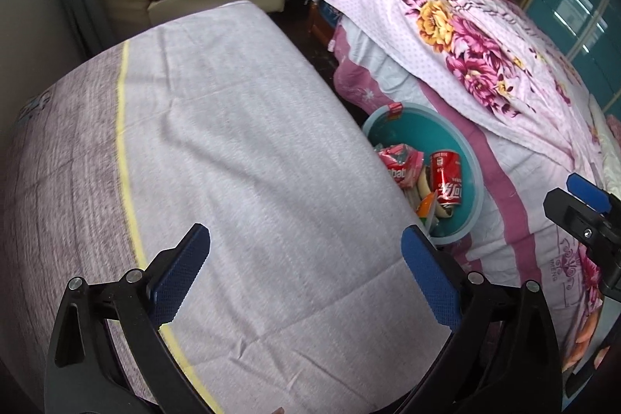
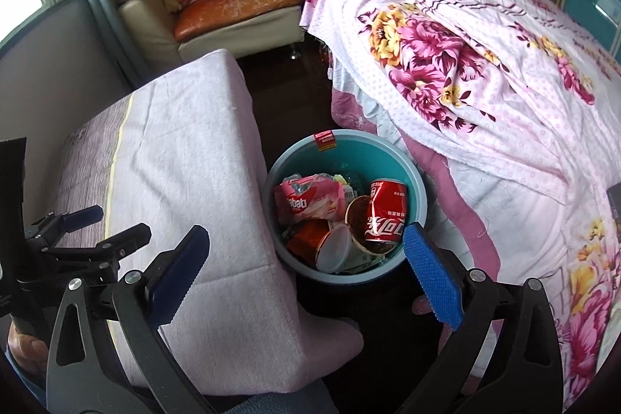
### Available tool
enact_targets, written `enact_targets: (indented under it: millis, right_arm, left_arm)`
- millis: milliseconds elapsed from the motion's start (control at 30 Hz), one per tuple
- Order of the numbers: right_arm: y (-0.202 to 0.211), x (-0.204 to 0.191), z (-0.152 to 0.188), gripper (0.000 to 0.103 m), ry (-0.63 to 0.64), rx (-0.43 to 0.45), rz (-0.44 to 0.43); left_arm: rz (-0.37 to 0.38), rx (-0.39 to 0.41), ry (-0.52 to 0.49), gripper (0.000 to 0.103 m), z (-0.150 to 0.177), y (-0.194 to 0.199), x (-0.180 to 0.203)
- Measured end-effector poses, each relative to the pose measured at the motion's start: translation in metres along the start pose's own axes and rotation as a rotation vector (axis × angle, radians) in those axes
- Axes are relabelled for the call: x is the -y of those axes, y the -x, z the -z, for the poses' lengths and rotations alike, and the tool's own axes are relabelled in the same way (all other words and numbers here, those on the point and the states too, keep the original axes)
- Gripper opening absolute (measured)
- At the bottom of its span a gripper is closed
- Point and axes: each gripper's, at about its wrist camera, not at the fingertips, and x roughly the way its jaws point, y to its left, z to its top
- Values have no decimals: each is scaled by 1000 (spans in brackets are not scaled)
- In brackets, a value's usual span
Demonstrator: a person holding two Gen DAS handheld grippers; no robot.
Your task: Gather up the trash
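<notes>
I see the bin point(image 2: 417, 181) on the dark floor point(image 2: 287, 92), wedged in the narrow gap between the table point(image 2: 186, 150) edge and the bed point(image 2: 485, 111), holding a red can point(image 2: 386, 216), a pink wrapper point(image 2: 306, 202) and cups. My right tool point(image 2: 306, 270) hangs over the bin's near rim, jaws spread wide with nothing between them. My left tool point(image 1: 306, 278) is above the bare table cloth, just as wide and empty.
</notes>
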Motion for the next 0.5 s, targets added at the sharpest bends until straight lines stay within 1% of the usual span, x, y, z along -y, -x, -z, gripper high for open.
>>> enact_targets:
  millis: [267, 500]
  right_arm:
    - [9, -13, 8, 96, 31, 4, -3]
    - [7, -15, 9, 96, 36, -6, -9]
  left_arm:
    - [-14, 26, 35, 99, 10, 14, -12]
    - [-18, 38, 54, 99, 12, 18, -18]
